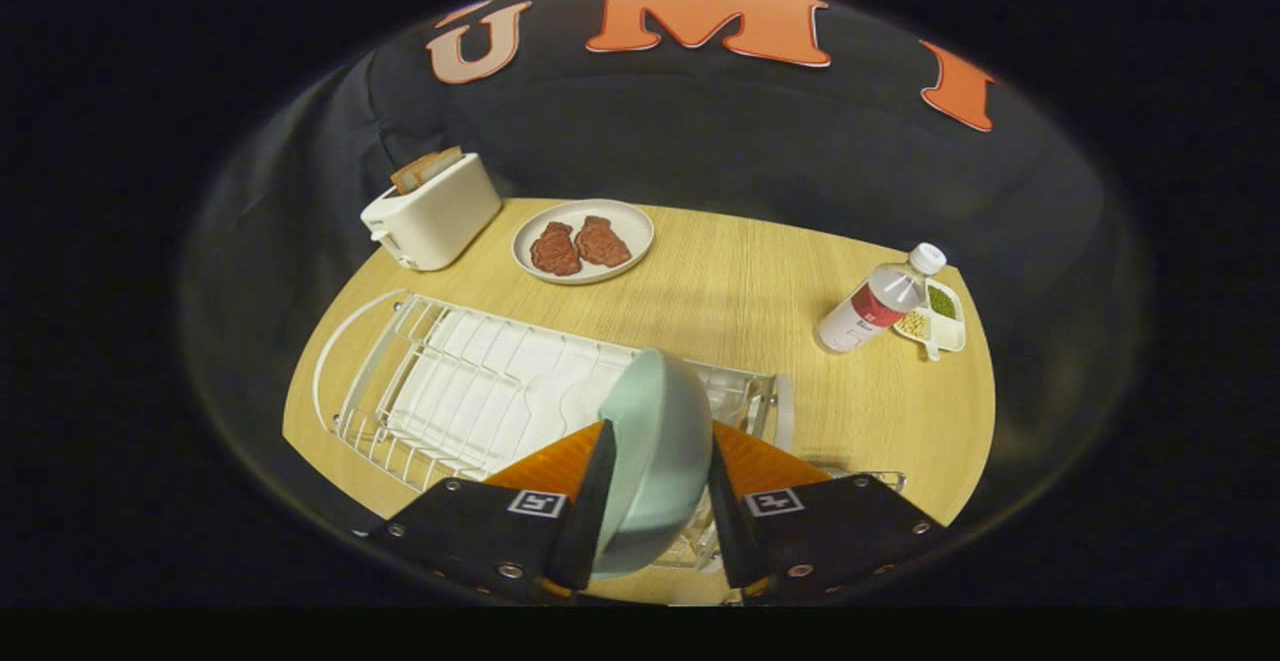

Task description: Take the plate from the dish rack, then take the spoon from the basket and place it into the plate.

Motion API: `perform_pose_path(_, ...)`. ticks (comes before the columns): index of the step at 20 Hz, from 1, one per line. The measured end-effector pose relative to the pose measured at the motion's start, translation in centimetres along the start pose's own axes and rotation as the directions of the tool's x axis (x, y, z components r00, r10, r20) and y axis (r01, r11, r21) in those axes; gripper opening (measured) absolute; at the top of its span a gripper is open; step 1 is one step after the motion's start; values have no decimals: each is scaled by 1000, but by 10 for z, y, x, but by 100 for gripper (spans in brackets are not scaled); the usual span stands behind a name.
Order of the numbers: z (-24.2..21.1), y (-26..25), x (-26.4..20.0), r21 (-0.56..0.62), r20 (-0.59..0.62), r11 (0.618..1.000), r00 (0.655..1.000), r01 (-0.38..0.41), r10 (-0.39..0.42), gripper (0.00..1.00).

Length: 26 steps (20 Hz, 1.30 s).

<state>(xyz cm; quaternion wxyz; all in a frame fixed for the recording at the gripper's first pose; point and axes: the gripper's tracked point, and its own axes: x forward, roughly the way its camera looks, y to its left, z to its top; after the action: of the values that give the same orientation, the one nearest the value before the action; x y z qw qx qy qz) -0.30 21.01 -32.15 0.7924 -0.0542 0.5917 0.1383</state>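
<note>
A pale green plate (655, 441) stands on edge between my two fingers, and my gripper (655, 481) is shut on it. The plate hangs above the right end of the white wire dish rack (480, 391), which lies on the wooden table just ahead of the fingers. A bit of wire basket (880, 479) peeks out behind the right finger; I cannot make out a spoon in it.
Beyond the rack, a white toaster (432, 213) with bread in it and a white plate (583, 240) with two red meat pieces. A water bottle (878, 301) and a small divided dish (938, 316) stand far right. Bare wooden table (740, 291) lies between.
</note>
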Motion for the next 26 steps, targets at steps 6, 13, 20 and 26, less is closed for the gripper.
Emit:
perform_pose_path(6,-12,-12,-3,9,-72,996,994,84,-84,37)
perform_pose_path(13,-6,-31,-15,122,6,981,988,153,-155,26)
perform_pose_path(20,4,-34,-36,53,122,955,948,291,-295,24)
perform_pose_path(26,1,-29,-63,55,181,927,909,372,-375,24)
